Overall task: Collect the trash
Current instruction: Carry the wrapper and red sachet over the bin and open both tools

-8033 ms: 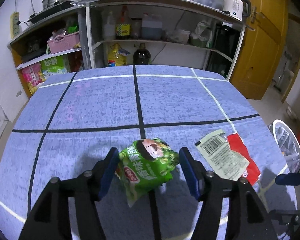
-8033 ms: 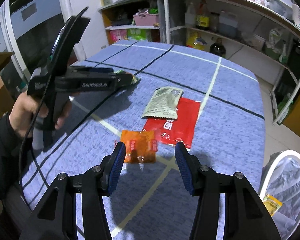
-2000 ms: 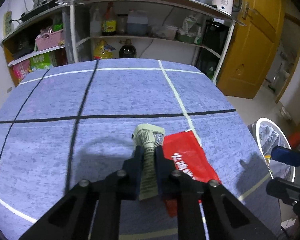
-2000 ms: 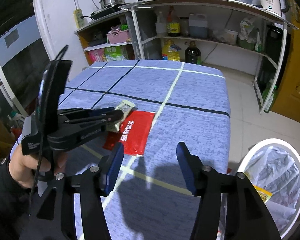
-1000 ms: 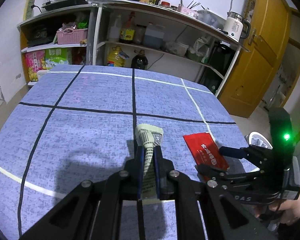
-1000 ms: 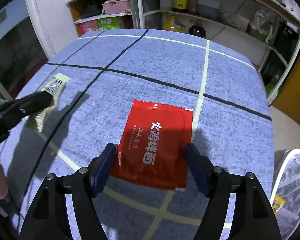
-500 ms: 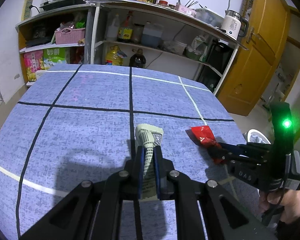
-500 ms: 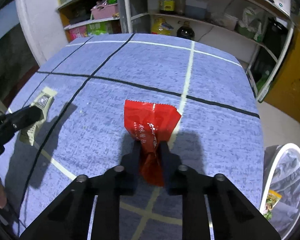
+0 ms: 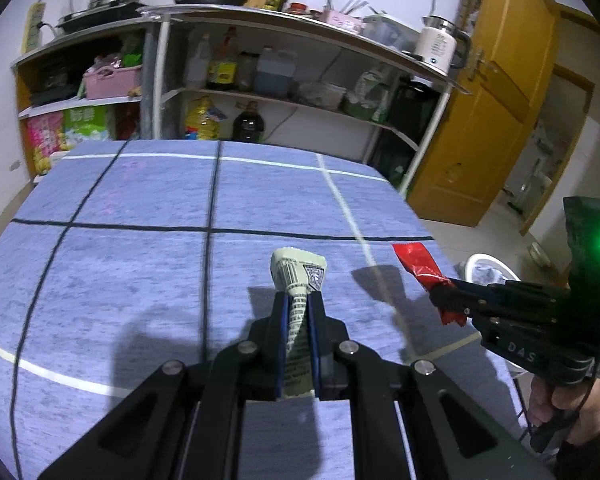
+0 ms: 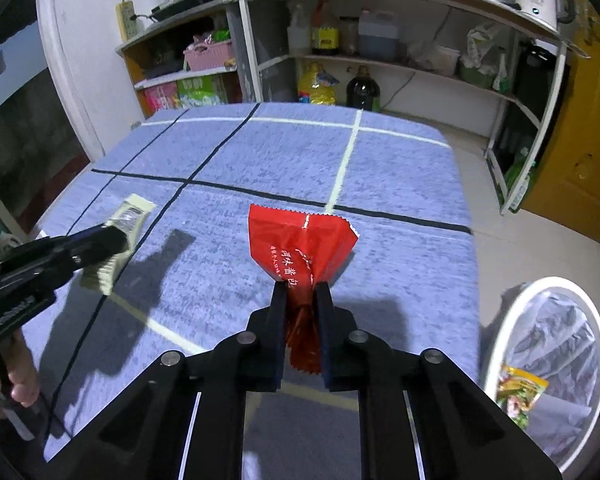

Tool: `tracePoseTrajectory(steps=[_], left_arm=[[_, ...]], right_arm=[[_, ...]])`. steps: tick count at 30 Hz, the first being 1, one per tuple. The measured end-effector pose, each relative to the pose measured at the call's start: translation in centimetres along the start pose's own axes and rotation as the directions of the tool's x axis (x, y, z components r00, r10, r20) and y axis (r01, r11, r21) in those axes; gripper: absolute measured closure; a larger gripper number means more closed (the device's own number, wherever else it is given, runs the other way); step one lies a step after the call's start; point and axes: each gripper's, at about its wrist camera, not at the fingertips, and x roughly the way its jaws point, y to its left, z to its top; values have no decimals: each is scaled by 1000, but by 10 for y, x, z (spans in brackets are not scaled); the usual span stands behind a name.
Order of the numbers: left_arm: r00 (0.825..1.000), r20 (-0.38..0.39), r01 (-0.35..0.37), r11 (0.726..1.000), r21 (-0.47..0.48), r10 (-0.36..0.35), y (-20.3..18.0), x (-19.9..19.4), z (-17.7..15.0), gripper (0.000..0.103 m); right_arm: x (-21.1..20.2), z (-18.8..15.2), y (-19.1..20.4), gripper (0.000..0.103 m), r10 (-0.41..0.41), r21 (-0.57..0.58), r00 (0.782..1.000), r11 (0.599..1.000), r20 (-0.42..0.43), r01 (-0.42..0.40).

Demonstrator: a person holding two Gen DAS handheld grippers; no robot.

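My left gripper (image 9: 299, 300) is shut on a pale green wrapper (image 9: 299, 276) with a barcode, held above the blue tablecloth (image 9: 140, 264). My right gripper (image 10: 302, 292) is shut on a red sachet (image 10: 300, 240) with white lettering, pinched at its lower end and lifted off the cloth. From the left wrist view the red sachet (image 9: 420, 270) hangs at the right, in the right gripper (image 9: 440, 300). From the right wrist view the pale green wrapper (image 10: 120, 236) shows at the left, in the left gripper (image 10: 112, 244). A white-rimmed trash bin (image 10: 540, 360) stands beside the table's right edge.
The bin holds a plastic liner and a colourful snack packet (image 10: 518, 394). Behind the table, shelves (image 9: 260, 92) carry bottles, a pink basket, pots and a kettle (image 9: 436, 46). A yellow door (image 9: 488, 120) is at the right. A hand (image 9: 568, 408) holds the right gripper's handle.
The right gripper closed on the red sachet, which lay flat on the cloth, and lifted it up crumpled. The left gripper kept its hold on the pale green wrapper and shifted slightly.
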Motion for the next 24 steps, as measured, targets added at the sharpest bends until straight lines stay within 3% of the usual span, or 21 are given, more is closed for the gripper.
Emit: tracePoseTrajectory(steps=[12, 24], left_arm=[[989, -46, 141, 985, 95, -138, -94, 26, 0, 93], [971, -89, 238, 951, 197, -224, -191, 53, -1, 93]], right_arm=[[-66, -40, -70, 90, -61, 99, 996, 994, 70, 54], [-99, -89, -157, 90, -154, 236, 986, 962, 61, 136]])
